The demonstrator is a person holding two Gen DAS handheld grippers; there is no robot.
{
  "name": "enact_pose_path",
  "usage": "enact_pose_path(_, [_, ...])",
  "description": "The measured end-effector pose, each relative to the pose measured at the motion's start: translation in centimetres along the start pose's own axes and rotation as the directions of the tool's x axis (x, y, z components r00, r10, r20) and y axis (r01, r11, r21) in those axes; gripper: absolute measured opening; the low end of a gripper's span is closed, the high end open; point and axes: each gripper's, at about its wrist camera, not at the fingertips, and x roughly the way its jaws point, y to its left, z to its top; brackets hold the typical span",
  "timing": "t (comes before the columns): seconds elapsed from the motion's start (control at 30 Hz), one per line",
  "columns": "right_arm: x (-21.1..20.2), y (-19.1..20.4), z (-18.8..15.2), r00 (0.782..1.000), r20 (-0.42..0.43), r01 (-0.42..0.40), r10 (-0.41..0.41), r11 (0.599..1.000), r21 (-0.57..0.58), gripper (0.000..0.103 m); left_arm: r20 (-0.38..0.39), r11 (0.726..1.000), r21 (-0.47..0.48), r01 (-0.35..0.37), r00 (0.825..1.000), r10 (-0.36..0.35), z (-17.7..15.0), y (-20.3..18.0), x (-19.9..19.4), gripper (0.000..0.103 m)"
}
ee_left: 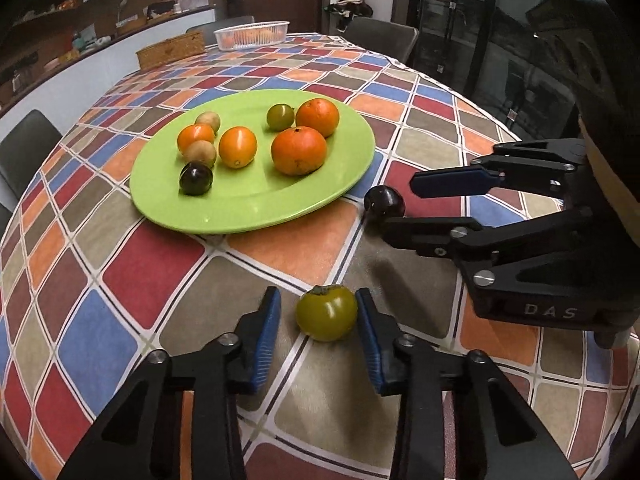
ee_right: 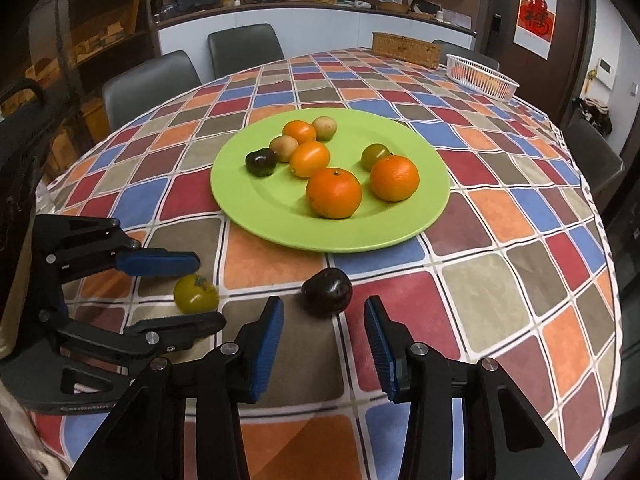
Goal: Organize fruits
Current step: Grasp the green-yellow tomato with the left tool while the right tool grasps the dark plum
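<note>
Two fruits lie on the checked tablecloth in front of the green plate, and each one has a gripper around it. On the left, the left gripper has its blue pads on both sides of a green fruit with a dry calyx. The right pad looks to touch the fruit, but a narrow gap shows at the left pad, so the fingers are not yet pinching it. On the right, the right gripper reaches toward a dark purple fruit, which lies just beside the near rim of the plate. Its fingers are spread, and the fruit sits at the fingertips, with no pad pressing on it.

On the plate lie eight fruits. From left to right in the left wrist view: a dark purple one, two small brownish ones, two smooth orange ones, a small green one, and two bigger oranges close together. At the far side of the table stand a wicker box and a white basket.
</note>
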Motion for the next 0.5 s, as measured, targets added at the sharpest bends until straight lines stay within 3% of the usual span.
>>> enact_pose_path(0.07, [0.3, 0.0, 0.1, 1.000, 0.000, -0.001, 0.001, 1.000, 0.002, 0.043, 0.001, 1.000, 0.003, 0.007, 1.000, -0.007, 0.1, 0.0, 0.0, 0.028])
enact_pose_path(0.5, [1.8, -0.2, 0.4, 1.000, -0.022, -0.002, 0.003, 0.999, 0.032, 0.032, 0.006, 0.999, -0.025, 0.029, 1.000, -0.029, 0.2, 0.8, -0.1, 0.028])
